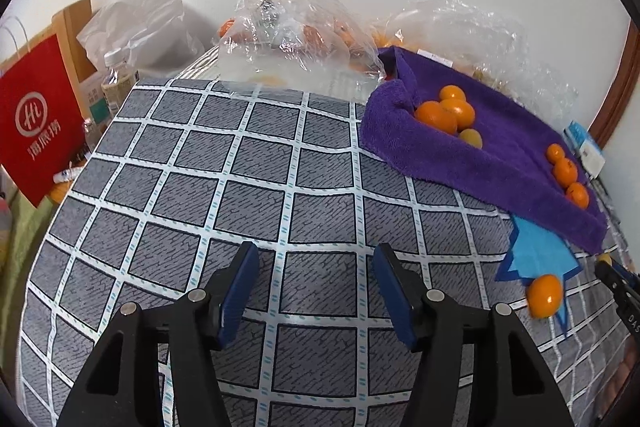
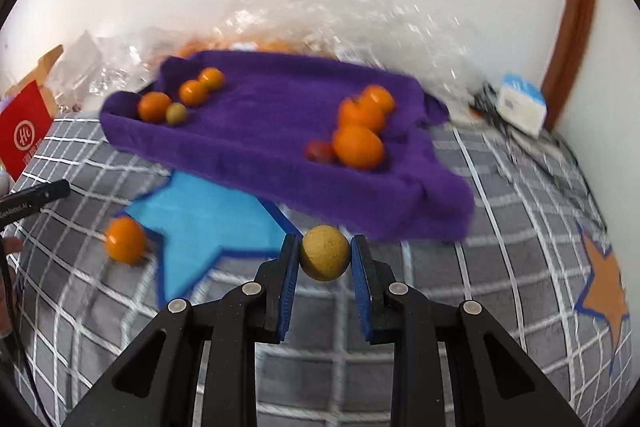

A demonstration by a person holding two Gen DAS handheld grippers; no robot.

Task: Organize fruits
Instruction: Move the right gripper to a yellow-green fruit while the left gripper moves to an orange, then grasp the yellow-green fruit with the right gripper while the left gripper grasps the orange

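My right gripper (image 2: pixel 325 259) is clamped on a small yellowish-brown fruit (image 2: pixel 325 258), pinched at its widest part between the two blue pads so it cannot roll out, and carried just in front of the near edge of the purple towel (image 2: pixel 280 115). The towel lies on the grey checked bedspread (image 1: pixel 240 187) with its edges bunched up, which I judge is what keeps the round fruit from running off. On it the fruit sits in two groups: a left group of three oranges (image 2: pixel 192 91) with one small greenish-yellow fruit (image 2: pixel 176 113) beside them, and a right group of larger oranges (image 2: pixel 358 146) with a small red fruit (image 2: pixel 320 151) touching the nearest one. I take the sorting to be by kind or size, so the piece I hold probably belongs with the small greenish one on the left, though the blur in the right wrist view makes a firm match hard. One orange (image 1: pixel 544 295) lies loose on the bedspread at the tip of a blue star shape (image 1: pixel 536 255), not yet sorted. My left gripper (image 1: pixel 316 291) hangs over bare bedspread with its jaws apart and nothing between them, free, I judge, to take that stray orange. Clear plastic bags (image 1: pixel 288 39) holding more fruit are stacked against the wall behind.
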